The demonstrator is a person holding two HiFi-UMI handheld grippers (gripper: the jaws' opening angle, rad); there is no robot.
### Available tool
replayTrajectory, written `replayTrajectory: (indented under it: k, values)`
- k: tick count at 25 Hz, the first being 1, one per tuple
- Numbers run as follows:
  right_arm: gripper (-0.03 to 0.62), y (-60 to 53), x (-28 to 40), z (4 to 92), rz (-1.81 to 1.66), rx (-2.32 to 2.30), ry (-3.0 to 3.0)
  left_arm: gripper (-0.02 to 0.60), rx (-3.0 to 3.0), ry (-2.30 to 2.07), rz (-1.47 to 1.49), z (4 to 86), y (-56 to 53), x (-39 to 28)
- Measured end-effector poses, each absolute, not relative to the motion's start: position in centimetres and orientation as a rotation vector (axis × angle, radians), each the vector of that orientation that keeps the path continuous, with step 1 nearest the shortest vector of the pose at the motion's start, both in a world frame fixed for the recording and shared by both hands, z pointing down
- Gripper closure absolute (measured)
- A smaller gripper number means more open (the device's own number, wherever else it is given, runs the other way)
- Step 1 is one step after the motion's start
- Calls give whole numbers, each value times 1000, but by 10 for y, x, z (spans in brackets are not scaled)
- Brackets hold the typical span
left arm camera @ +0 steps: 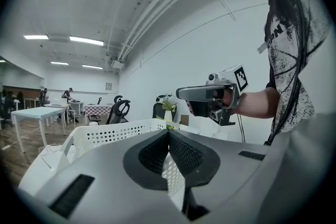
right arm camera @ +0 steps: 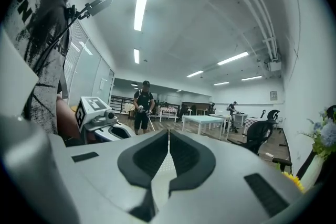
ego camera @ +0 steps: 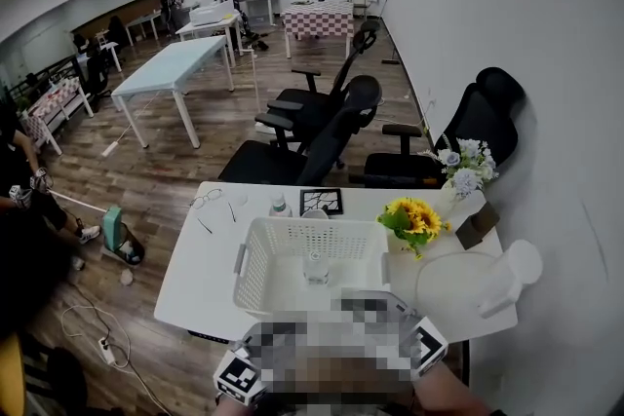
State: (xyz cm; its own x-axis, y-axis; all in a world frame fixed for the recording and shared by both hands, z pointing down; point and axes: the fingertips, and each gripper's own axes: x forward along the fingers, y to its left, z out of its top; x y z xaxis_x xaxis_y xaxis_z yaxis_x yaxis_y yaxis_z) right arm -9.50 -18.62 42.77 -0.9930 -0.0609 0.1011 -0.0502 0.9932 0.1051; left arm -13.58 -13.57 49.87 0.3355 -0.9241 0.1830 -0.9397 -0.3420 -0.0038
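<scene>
Your two claws, left (left arm camera: pixel 169 132) and right (right arm camera: pixel 168 131), are pinched fully shut on nothing and face each other at the near side of the white basket (ego camera: pixel 255 270) on the desk (ego camera: pixel 195 283). A careless swing could knock them together or topple the sunflowers (ego camera: pixel 417 217) just beside the basket.

Basket (ego camera: pixel 250 270) white, dotted with holes — sunflowers (ego camera: pixel 419 217) yellow, green leaves — table (ego camera: pixel 190 283) white, chairs (ego camera: pixel 322 127) black.
</scene>
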Motion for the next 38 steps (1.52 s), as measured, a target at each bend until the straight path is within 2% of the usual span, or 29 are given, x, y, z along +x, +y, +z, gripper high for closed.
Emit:
replayTrajectory:
  k: [7,11,19,25,31,38]
  values:
    - [567,-229,-138,447,-144,195,-2871,571,2510,-1683,211,501,-136,-157]
    - [479,-248,-167,479,-58,203,-2768,571,2520,-1661,201,504,-133,-171]
    - [422,-283,-210,529,-23,246,-2611,571,2535,-1619,177,509,-128,-196]
    - [411,-299,-226,558,-17,232,-2541,571,2506,-1596,88,518,-127,-207]
    - [413,-305,-229,573,98,245,-2602,571,2498,-1599,154,522,-121,-219]
    - [423,-303,-230,583,75,226,-2596,571,2473,-1611,162,526,-120,-222]
